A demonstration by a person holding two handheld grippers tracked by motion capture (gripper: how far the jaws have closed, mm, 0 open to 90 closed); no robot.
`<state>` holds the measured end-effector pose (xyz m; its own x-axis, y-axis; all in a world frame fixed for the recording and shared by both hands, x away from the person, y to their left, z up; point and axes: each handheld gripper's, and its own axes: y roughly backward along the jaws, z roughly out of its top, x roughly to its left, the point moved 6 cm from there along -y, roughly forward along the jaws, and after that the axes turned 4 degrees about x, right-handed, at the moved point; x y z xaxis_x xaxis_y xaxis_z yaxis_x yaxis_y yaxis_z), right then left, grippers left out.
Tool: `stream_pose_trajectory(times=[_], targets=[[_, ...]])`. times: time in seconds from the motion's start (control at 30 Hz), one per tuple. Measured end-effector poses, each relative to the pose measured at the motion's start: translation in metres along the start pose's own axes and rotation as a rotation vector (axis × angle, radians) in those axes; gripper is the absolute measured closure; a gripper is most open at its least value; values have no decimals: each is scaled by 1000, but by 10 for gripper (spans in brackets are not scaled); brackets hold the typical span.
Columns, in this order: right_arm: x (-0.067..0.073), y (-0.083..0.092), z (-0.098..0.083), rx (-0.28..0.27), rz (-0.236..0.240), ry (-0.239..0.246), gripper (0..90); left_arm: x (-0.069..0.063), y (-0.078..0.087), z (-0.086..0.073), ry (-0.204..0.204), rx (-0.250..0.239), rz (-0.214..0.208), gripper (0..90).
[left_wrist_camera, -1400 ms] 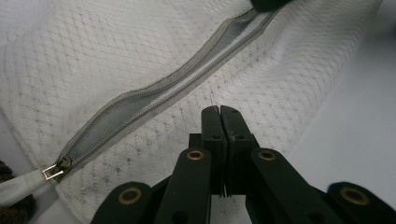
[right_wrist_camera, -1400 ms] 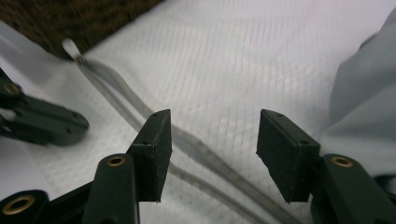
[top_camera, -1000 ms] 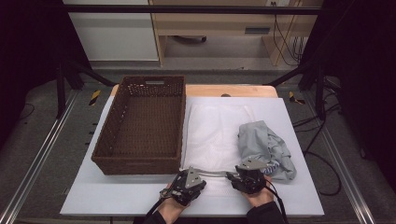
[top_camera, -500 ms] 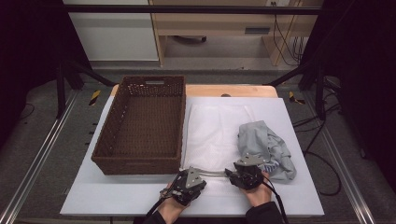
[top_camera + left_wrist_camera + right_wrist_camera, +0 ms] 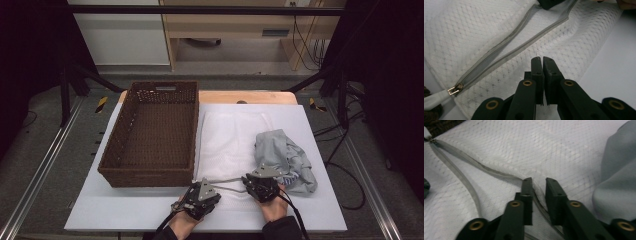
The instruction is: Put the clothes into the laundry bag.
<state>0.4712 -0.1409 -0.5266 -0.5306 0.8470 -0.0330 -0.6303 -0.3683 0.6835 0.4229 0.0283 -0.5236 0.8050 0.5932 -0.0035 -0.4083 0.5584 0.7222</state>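
A white mesh bag (image 5: 232,142) lies flat on the table with its grey zipper (image 5: 506,47) parted. The brass slider (image 5: 455,89) sits at the zipper's end near the basket. My left gripper (image 5: 196,184) is at the bag's near left corner. Its jaws (image 5: 542,60) are shut, with a small pucker of mesh at the tips. My right gripper (image 5: 251,180) is at the bag's near edge beside a crumpled grey garment (image 5: 285,157). Its jaws (image 5: 539,182) have just been closing, and one zipper tape (image 5: 499,173) runs up between them and is pinched there.
A dark brown wicker basket (image 5: 115,165) stands to the left of the bag, with nothing inside. Everything rests on a white board (image 5: 310,210) over the wooden table. The grey garment (image 5: 619,177) bulges close on the right of my right gripper's jaws.
The right gripper has edged slightly left along the bag's near edge. The left gripper, the bag, the garment and the basket have kept their places.
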Motion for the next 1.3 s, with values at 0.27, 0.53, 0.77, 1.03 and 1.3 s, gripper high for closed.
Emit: stream_pose_trajectory(times=[0.27, 0.53, 0.77, 1.03, 1.3], targets=[[-3, 5, 3, -14, 1, -9, 890, 1, 0, 1, 4, 9, -8, 839], [-9, 23, 13, -86, 36, -17, 891, 4, 9, 20, 13, -33, 10, 678], [-10, 26, 15, -99, 48, -18, 889, 6, 7, 48, -24, -71, 95, 568], [-12, 31, 17, -113, 61, -27, 890, 15, -26, 54, -53, -17, 152, 539], [-11, 29, 16, -94, 69, -18, 887, 21, -33, 51, -57, 26, 145, 807]])
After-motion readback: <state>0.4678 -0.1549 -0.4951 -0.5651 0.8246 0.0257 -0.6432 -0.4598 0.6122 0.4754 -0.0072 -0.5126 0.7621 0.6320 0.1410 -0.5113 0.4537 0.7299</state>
